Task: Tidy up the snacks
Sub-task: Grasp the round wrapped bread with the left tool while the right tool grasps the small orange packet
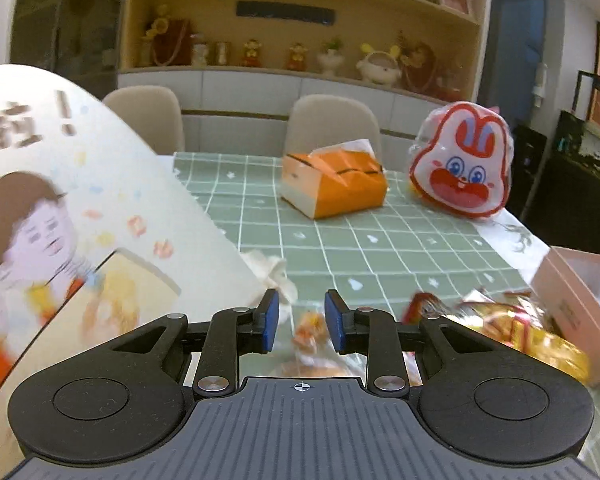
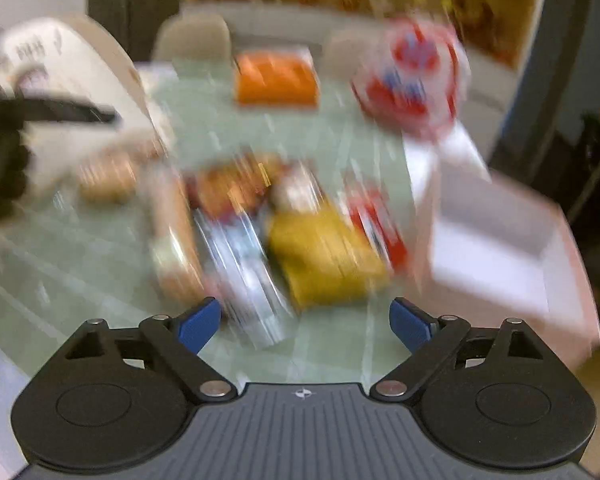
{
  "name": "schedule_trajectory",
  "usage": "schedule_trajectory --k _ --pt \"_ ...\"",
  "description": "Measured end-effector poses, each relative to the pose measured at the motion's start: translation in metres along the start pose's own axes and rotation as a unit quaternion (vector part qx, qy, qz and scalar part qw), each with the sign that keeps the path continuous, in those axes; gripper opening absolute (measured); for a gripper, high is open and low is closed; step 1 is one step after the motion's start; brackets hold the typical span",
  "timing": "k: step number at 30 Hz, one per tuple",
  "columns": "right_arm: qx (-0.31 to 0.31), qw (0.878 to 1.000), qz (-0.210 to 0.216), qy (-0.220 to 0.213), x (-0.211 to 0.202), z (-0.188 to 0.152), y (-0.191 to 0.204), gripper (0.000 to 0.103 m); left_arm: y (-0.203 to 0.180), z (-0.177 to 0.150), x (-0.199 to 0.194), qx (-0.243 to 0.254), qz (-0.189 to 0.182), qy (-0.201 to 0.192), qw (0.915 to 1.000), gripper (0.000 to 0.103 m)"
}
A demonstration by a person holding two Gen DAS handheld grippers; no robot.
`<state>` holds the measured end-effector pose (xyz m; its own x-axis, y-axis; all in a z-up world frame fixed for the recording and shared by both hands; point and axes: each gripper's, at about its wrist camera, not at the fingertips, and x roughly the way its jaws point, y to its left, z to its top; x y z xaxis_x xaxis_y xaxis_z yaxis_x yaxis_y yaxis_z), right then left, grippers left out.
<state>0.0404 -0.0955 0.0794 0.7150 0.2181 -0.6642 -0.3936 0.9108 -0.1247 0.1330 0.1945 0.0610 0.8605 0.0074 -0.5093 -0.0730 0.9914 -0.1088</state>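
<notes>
My left gripper [image 1: 301,322] hangs low over the green checked tablecloth [image 1: 340,248], its blue pads a narrow gap apart around a small orange snack packet [image 1: 308,334] in clear wrap; whether they press it is unclear. More wrapped snacks [image 1: 520,328] lie to its right beside a pink box [image 1: 572,304]. My right gripper [image 2: 305,326] is wide open and empty above a blurred pile of snacks: a yellow packet [image 2: 324,256], a silvery packet [image 2: 252,280] and a red packet [image 2: 374,220]. The open pink box [image 2: 496,248] stands right of the pile.
A large white cartoon-printed bag [image 1: 72,216] fills the left side. An orange tissue box [image 1: 334,184] and a red-and-white rabbit-face bag [image 1: 462,166] stand at the far end of the table. Two beige chairs [image 1: 332,124] and shelving stand behind.
</notes>
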Motion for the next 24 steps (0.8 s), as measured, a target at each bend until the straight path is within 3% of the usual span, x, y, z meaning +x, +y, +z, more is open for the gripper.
schedule_trajectory --k 3,7,11,16,18,20,24 --pt "0.023 0.999 0.022 -0.032 0.004 0.036 0.012 0.094 0.008 -0.005 0.02 0.018 -0.02 0.039 0.9989 0.03" --pt "0.075 0.989 0.125 0.017 0.047 0.095 0.028 0.094 0.02 -0.033 -0.005 0.029 -0.073 0.066 0.9947 0.03" --pt "0.108 0.981 0.152 0.06 0.113 0.134 0.064 0.091 0.023 -0.056 -0.04 0.046 -0.12 0.078 0.9886 0.03" --pt "0.101 0.981 0.124 0.107 0.195 0.152 0.113 0.075 0.02 -0.064 -0.062 0.048 -0.119 0.084 0.9882 0.031" --pt "0.098 0.98 0.12 0.126 0.216 0.152 0.123 0.054 0.022 -0.063 -0.066 0.034 -0.113 0.08 0.9898 0.031" --pt "0.084 0.984 0.112 0.113 0.216 0.153 0.128 0.032 0.023 -0.06 -0.064 0.021 -0.1 0.082 0.9914 0.031" --pt "0.077 0.98 0.147 0.114 0.189 0.147 0.116 0.028 0.019 -0.057 -0.059 0.003 -0.08 0.087 0.993 0.031"
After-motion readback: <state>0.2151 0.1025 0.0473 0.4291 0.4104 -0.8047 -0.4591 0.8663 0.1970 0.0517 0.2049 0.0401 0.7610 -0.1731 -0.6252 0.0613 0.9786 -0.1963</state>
